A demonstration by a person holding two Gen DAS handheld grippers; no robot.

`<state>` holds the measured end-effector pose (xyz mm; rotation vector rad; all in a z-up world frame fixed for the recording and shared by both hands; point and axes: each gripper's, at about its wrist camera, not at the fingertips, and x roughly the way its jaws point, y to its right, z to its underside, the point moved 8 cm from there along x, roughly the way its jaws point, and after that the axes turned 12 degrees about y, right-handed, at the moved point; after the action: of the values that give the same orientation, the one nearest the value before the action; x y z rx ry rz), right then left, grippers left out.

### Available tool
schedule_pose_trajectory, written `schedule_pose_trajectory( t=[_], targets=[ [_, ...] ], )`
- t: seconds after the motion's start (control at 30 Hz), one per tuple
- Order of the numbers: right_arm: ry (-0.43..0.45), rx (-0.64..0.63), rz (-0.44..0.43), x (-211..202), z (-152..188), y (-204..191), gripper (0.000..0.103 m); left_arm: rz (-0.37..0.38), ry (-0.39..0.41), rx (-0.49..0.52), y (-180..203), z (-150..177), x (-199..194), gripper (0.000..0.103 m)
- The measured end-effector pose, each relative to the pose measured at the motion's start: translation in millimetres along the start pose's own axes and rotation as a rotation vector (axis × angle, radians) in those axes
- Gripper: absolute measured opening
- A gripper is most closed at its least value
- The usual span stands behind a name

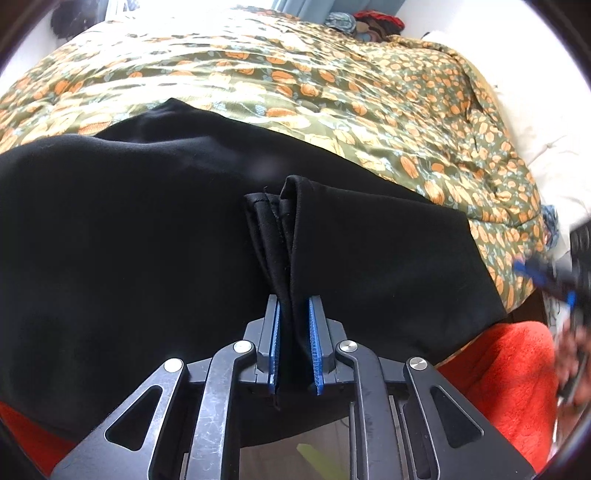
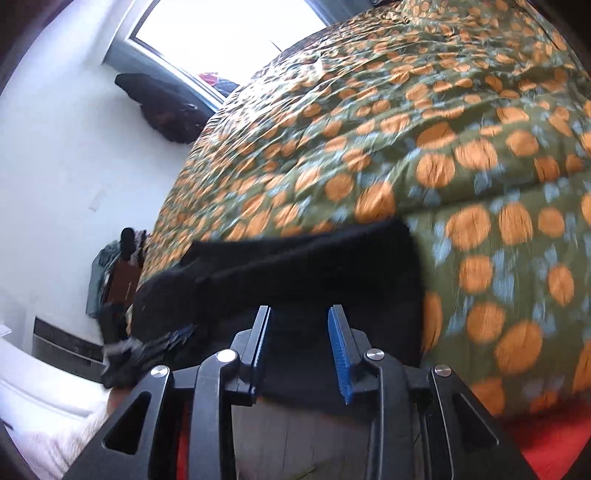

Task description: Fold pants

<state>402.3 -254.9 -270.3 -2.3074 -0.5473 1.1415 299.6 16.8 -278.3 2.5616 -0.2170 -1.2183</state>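
My left gripper (image 1: 294, 325) tilts steeply down, its blue pads pinched on a bunched fold of the black pants (image 1: 147, 240), which lie across the near edge of the bed. My right gripper (image 2: 300, 332) angles down over the pants' end with the cloth between its jaws, but the motion blur keeps me from telling whether the pads press on it. The bed wears a green quilt (image 1: 332, 92) printed with orange pumpkins. A red blanket (image 1: 509, 362) shows below its edge, and a bright window (image 2: 229, 33) sits in the white wall.
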Motion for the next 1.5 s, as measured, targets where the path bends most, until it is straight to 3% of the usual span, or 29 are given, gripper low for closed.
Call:
schedule_pose_trajectory(
  t=[0.07, 0.1, 0.17, 0.23, 0.3, 0.37, 0.4, 0.6, 0.77, 0.83, 0.9, 1.0, 1.3, 1.5],
  targets=[
    [-0.058, 0.034, 0.034, 4.0, 34.0, 10.2, 0.037, 0.0, -0.001, 0.002, -1.1, 1.3, 1.6, 0.016],
    [-0.117, 0.052, 0.091, 15.7, 55.5, 27.8, 0.037, 0.002, -0.004, 0.0, -1.6, 1.9, 2.3, 0.018],
    [-0.13, 0.113, 0.117, 25.0, 77.3, 43.9, 0.032, -0.007, -0.01, -0.008, -2.8, 3.3, 1.8, 0.023],
    [-0.051, 0.099, 0.105, 15.7, 70.2, 36.1, 0.032, -0.013, -0.003, -0.021, -2.2, 2.1, -8.4, 0.029],
    [0.06, -0.007, 0.106, -2.2, 55.4, 17.3, 0.039, -0.015, 0.015, -0.027, -1.8, 0.3, -22.2, 0.039],
    [0.141, -0.1, 0.126, -14.5, 46.1, 5.9, 0.059, -0.008, 0.046, -0.043, -4.4, -0.4, -38.8, 0.053],
    [0.154, -0.122, 0.128, -15.1, 45.5, 2.6, 0.06, -0.007, 0.055, -0.054, -7.8, 0.6, -47.2, 0.055],
    [0.133, -0.173, 0.133, -0.2, 56.0, -8.0, 0.06, -0.045, 0.095, -0.155, -55.9, 0.4, -97.9, 0.055],
    [0.14, -0.17, 0.129, -4.0, 61.0, -5.0, 0.06, -0.108, 0.235, -0.422, -146.5, -4.8, -159.4, 0.059],
    [0.141, -0.156, 0.129, -6.7, 62.9, -2.3, 0.06, -0.136, 0.285, -0.582, -191.9, 3.5, -178.3, 0.059],
    [0.129, -0.138, 0.127, -3.1, 64.0, -0.1, 0.06, -0.151, 0.334, -0.749, -231.5, 15.4, -191.6, 0.058],
    [0.112, -0.133, 0.12, 2.0, 65.6, -1.7, 0.06, -0.152, 0.361, -0.867, -262.4, 27.2, -194.6, 0.057],
    [0.095, -0.173, 0.104, 8.5, 70.3, -12.3, 0.06, -0.113, 0.319, -0.929, -275.8, 31.7, -164.5, 0.057],
    [0.098, -0.145, 0.107, 4.8, 70.5, -4.0, 0.06, -0.147, 0.302, -0.93, -282.0, 39.2, -156.5, 0.057]
  ],
)
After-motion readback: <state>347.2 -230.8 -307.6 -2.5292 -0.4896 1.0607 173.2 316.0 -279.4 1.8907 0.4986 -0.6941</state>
